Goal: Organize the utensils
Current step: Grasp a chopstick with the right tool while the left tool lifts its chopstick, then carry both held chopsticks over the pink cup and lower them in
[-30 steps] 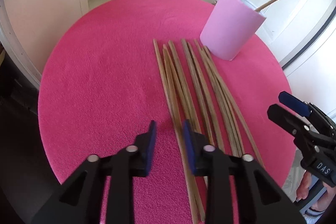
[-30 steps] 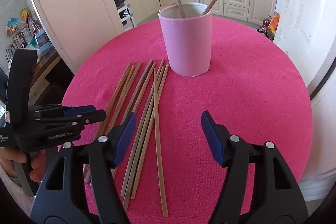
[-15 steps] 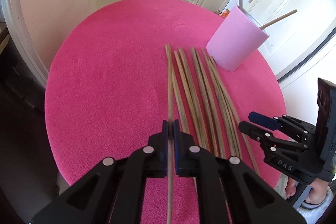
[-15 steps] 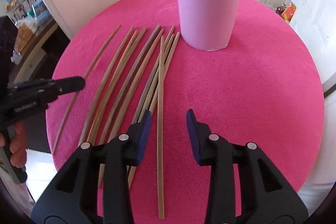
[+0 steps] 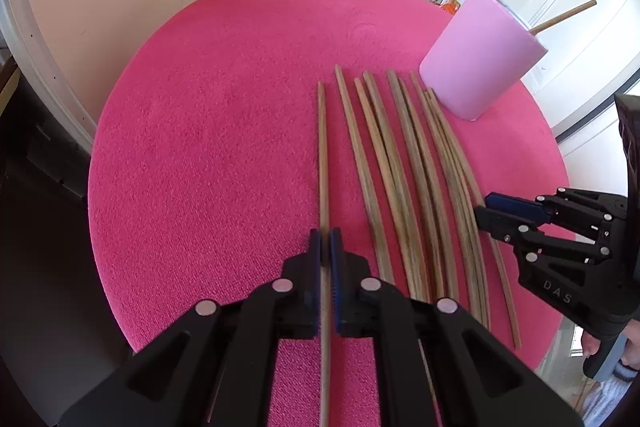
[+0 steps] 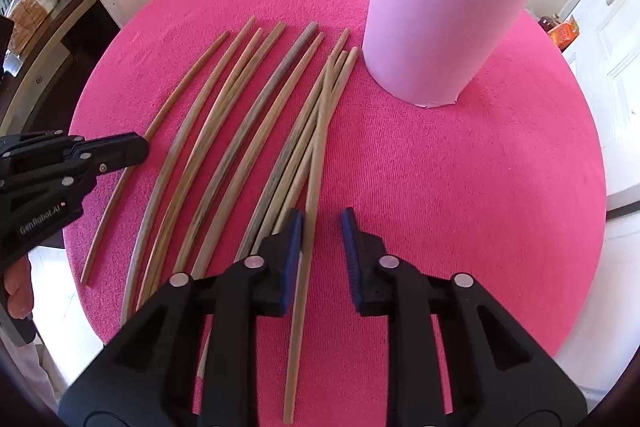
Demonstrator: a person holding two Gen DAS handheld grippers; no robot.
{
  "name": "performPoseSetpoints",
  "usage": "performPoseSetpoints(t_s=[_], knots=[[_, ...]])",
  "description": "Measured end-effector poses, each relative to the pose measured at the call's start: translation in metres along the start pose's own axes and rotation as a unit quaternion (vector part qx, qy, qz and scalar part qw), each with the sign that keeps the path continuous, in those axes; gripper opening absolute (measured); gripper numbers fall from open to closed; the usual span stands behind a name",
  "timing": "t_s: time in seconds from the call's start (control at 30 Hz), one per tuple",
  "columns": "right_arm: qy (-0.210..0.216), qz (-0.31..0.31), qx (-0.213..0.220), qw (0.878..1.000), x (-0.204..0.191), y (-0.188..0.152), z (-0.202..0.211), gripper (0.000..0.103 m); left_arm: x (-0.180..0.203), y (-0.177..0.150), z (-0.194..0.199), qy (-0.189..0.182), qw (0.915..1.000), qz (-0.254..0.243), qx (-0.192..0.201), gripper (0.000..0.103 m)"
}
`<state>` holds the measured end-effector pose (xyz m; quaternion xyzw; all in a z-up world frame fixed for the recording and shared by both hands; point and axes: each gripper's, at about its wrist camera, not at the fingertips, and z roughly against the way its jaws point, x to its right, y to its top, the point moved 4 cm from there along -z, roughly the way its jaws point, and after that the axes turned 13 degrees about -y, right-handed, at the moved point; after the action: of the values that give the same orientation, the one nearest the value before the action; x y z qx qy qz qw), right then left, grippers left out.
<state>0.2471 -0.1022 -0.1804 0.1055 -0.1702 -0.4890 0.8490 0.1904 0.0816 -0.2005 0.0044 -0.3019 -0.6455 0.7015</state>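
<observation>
Currently left gripper (image 5: 325,247) pinches one chopstick (image 5: 323,155) | right gripper (image 6: 322,227) closing around another chopstick (image 6: 316,155), unclamped | you risk dragging neighbours.

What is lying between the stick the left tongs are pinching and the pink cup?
More wooden chopsticks, side by side on the pink cloth. The left wrist view shows them between the pinched chopstick and the pink cup.

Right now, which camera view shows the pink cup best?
The right wrist view: the pink cup stands near and large, its base on the pink table. The left wrist view shows it smaller, near the picture's edge.
</observation>
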Motion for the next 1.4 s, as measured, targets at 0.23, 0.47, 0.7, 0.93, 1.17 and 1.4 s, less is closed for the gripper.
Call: performPoseSetpoints(t_s=[0.23, 0.47, 0.7, 0.93, 1.17, 1.4], knots=[[0.013, -0.019, 0.005, 1.0, 0.007, 0.003, 0.003, 0.007, 0.0, 0.001, -0.001, 0.004, 1.0, -0.007, -0.006, 0.005], [0.027, -0.033, 0.038, 0.998, 0.012, -0.003, 0.019, 0.006, -0.001, -0.003, 0.007, 0.001, 0.9998, -0.005, 0.021, 0.005], [0.052, -0.049, 0.094, 0.993, 0.023, -0.008, 0.05, 0.006, 0.009, -0.001, 0.031, -0.003, 0.9974, -0.022, 0.068, 0.005], [0.077, -0.062, 0.142, 0.985, 0.021, -0.009, 0.074, 0.006, 0.031, 0.004, 0.056, -0.012, 0.9914, -0.052, 0.12, 0.005], [0.104, -0.077, 0.187, 0.974, 0.027, -0.005, 0.098, 0.006, 0.064, 0.016, 0.081, -0.03, 0.9792, -0.089, 0.18, 0.005], [0.116, -0.096, 0.233, 0.961, 0.041, -0.002, 0.119, 0.006, 0.095, 0.028, 0.092, -0.046, 0.9628, -0.121, 0.237, 0.005]])
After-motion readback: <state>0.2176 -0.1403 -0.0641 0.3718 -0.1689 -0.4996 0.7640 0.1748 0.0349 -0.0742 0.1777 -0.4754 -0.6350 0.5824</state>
